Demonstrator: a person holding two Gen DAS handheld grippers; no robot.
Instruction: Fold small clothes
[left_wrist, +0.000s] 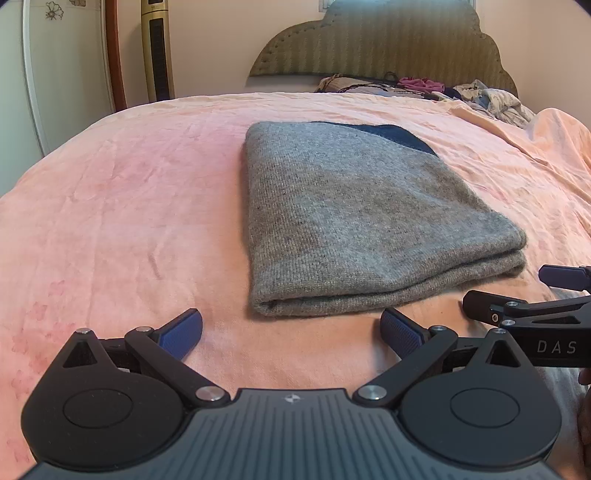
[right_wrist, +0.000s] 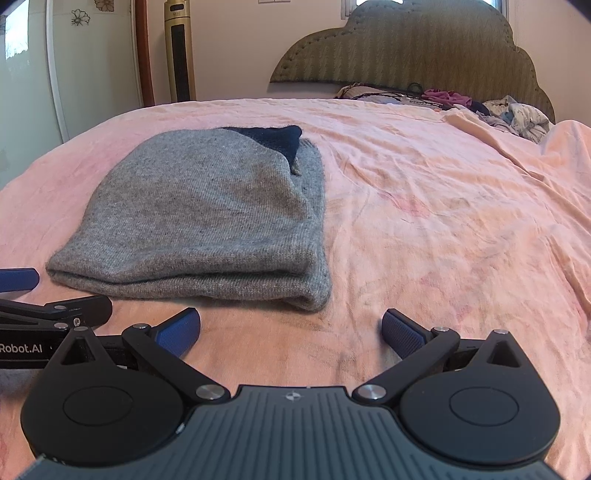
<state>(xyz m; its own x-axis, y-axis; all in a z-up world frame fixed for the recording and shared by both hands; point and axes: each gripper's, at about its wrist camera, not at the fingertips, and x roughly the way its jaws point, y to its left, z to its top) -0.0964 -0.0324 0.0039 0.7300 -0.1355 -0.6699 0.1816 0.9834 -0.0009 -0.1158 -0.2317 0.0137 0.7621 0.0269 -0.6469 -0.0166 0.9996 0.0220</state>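
Observation:
A grey knitted garment (left_wrist: 354, 221) lies folded into a thick rectangle on the pink bedsheet (left_wrist: 129, 206), with a dark blue patch at its far edge. It also shows in the right wrist view (right_wrist: 207, 221). My left gripper (left_wrist: 291, 332) is open and empty, just short of the garment's near edge. My right gripper (right_wrist: 291, 332) is open and empty, near the garment's near right corner. The right gripper's fingers (left_wrist: 484, 306) show at the left view's right edge; the left gripper's fingers (right_wrist: 85, 306) show at the right view's left edge.
A pile of loose clothes (right_wrist: 517, 114) lies at the bed's far right by the padded headboard (right_wrist: 424, 48). A gold tower fan (right_wrist: 180, 51) and a white wardrobe (right_wrist: 92, 55) stand beyond the bed's far left. The sheet (right_wrist: 461, 221) right of the garment is wrinkled.

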